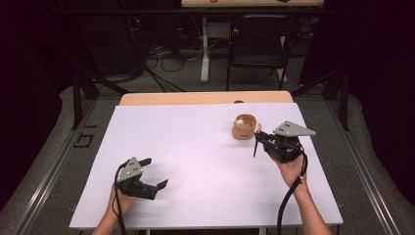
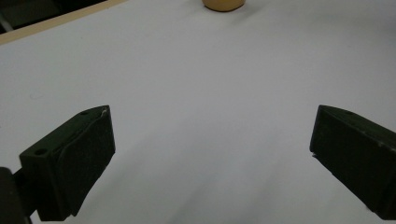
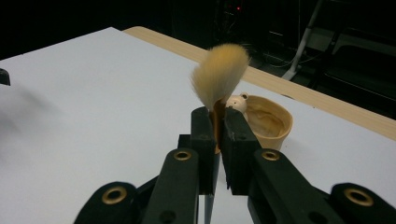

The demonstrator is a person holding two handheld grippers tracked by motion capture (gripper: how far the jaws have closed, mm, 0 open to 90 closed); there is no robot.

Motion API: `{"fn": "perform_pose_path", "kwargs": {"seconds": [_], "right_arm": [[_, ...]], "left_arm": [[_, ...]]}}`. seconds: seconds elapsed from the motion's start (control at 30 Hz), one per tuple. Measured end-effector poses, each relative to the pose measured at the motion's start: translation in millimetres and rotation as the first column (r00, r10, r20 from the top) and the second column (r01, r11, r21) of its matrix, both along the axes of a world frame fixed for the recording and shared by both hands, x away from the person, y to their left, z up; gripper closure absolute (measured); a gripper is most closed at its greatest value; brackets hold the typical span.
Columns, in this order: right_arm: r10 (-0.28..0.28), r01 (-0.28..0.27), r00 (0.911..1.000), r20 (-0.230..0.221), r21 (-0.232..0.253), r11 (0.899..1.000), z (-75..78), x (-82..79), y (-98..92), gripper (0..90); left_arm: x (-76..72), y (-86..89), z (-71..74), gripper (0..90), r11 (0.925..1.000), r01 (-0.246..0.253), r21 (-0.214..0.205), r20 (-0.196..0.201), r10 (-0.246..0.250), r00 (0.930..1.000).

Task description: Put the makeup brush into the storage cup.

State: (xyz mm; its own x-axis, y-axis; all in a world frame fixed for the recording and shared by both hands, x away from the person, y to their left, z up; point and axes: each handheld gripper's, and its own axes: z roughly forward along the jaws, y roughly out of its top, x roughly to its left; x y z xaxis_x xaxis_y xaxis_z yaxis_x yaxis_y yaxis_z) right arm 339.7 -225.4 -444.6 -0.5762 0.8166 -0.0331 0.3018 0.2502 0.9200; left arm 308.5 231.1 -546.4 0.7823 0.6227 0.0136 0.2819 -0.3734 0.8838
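Brush [image 3: 219, 77] is clamped in the right tool [image 3: 218, 123], jaws shut tight on its handle, pale bristle tuft fanned out above the jaw tips in the right gripper view. Order below goes left to right across the high view.

Left tool [image 1: 156, 172] is seen low at the left of the tabletop [image 1: 195, 147], held in the person's left hand [image 1: 122, 201], a cable trailing from it toward the bottom edge. Jaws are spread wide apart and nothing is held between them; in the left gripper view only bare white surface is seen between the two black pads [image 2: 84, 158]. Whether the jaws touch the tabletop cannot be told.

White sheet is noted covering most of the tabletop, with a strip of wood left bare along the far edge.

Wooden cup [image 1: 244, 126] is seen right of centre, toward the far side, upright. A small bear figure [image 3: 238, 101] is seen at its rim in the right gripper view; whether it sits inside or is fixed to the rim cannot be told.

Right tool is held just beside the cup, on its right, in the person's right hand [image 1: 292, 169], the brush pointed toward the cup. Brush and cup are apart, not touching.
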Motion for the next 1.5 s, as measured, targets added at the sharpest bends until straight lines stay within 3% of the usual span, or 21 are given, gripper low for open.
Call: {"fn": "perform_pose_path", "kwargs": {"seconds": [0.4,0.7,1.13,1.27,1.5], "right_arm": [[0.003,-0.003,0.9999,0.016,-0.008,1.000,11.5,13.9,1.8,84.6],[0.010,-0.010,0.9997,0.022,-0.010,1.000,23.7,21.1,4.2,84.6],[-0.001,0.001,0.9991,0.042,-0.010,1.000,44.9,30.0,5.2,84.6],[-0.005,0.005,0.9990,0.045,-0.012,1.000,45.8,34.2,6.7,84.6],[-0.014,0.014,0.9980,0.061,-0.004,1.000,49.2,40.4,7.3,84.6]], "left_arm": [[-0.8,-1.0,0.4,0.1,0.9999,0.005,-0.012,0.013,-0.005,0.9999],[1.1,-1.5,-1.5,0.1,0.9999,0.015,0.001,-0.012,-0.015,0.9998],[0.2,-1.4,-0.6,0.1,0.9999,0.008,-0.007,-0.004,-0.009,1.0000],[-0.9,-0.7,0.3,0.1,0.9999,-0.013,-0.006,0.007,0.013,0.9999],[0.2,0.1,0.3,0.1,0.9999,-0.002,-0.013,0.005,0.002,1.0000]]}}
